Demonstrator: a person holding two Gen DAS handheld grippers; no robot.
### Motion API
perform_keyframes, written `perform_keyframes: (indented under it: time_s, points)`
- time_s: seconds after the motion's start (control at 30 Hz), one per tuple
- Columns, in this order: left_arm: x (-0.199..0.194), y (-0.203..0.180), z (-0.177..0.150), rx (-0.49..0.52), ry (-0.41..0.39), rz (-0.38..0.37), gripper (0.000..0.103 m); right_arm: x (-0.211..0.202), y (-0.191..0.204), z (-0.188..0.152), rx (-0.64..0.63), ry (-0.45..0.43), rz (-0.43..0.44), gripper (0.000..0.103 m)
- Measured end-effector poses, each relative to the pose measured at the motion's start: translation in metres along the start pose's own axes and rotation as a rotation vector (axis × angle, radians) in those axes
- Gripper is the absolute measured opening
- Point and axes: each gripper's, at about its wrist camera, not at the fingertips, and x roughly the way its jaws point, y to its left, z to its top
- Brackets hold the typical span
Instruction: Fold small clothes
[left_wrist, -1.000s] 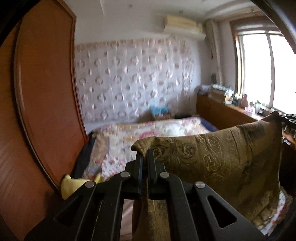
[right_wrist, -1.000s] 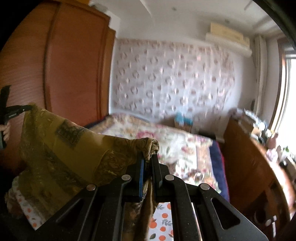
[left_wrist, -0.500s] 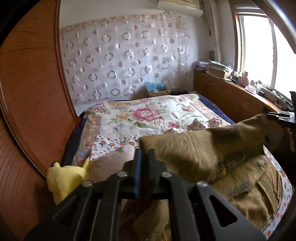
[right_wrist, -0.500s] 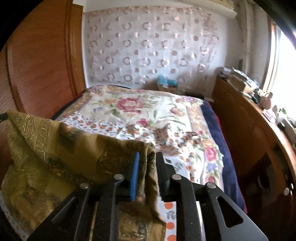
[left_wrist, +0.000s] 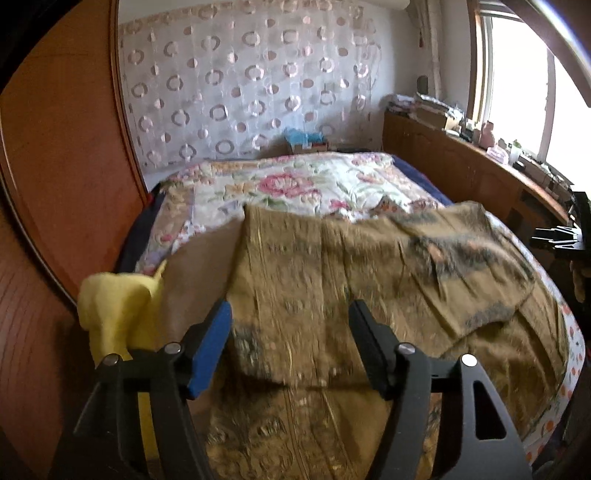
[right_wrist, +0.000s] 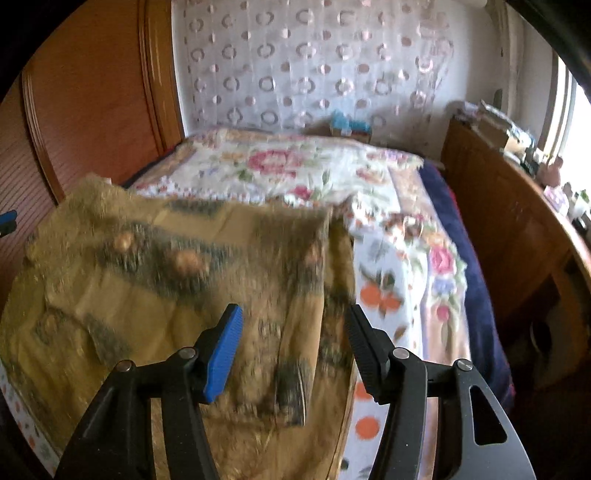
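A mustard-brown patterned garment (left_wrist: 369, 280) lies folded over on the near end of the bed, its upper layer doubled onto the lower one. My left gripper (left_wrist: 290, 323) hovers over its near left part, jaws opening, pads clear of the cloth. In the right wrist view the same garment (right_wrist: 155, 266) spreads to the left, and my right gripper (right_wrist: 293, 328) stands over its right edge, jaws opening, nothing pinched. The right gripper also shows at the far right edge of the left wrist view (left_wrist: 561, 240).
A floral quilt (left_wrist: 295, 184) covers the bed beyond the garment. A yellow cloth (left_wrist: 118, 306) lies at the near left by the wooden wardrobe (left_wrist: 62, 155). A wooden sideboard (right_wrist: 509, 221) with clutter runs under the window on the right. A beige cloth (left_wrist: 199, 266) lies beside the garment.
Both grippers held the garment's top corners in the air, then swung it down and forward onto the bed. Both have let go and their jaws have spread apart.
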Motion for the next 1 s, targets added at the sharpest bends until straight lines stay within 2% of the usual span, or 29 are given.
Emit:
perform_keyframes:
  time_s: [0.17, 0.33, 0.53, 0.77, 1.0]
  points:
    - [0.015, 0.006, -0.028, -0.036, 0.048, -0.011, 0.067, 0.005, -0.005, -0.012, 0.048, 0.046, 0.017, 0.059]
    - [0.023, 0.01, -0.042, -0.057, 0.081, -0.006, 0.066, 0.006, -0.008, -0.013, 0.071, 0.066, 0.018, 0.059]
    - [0.03, 0.014, -0.05, -0.067, 0.103, 0.002, 0.066, 0.005, -0.003, -0.015, 0.046, 0.04, -0.014, 0.059]
    - [0.029, 0.019, -0.057, -0.086, 0.111, 0.008, 0.066, -0.004, -0.005, -0.024, 0.046, 0.033, -0.011, 0.06]
    - [0.029, 0.021, -0.048, -0.082, 0.104, 0.017, 0.066, 0.011, -0.006, -0.027, 0.041, 0.035, -0.015, 0.061]
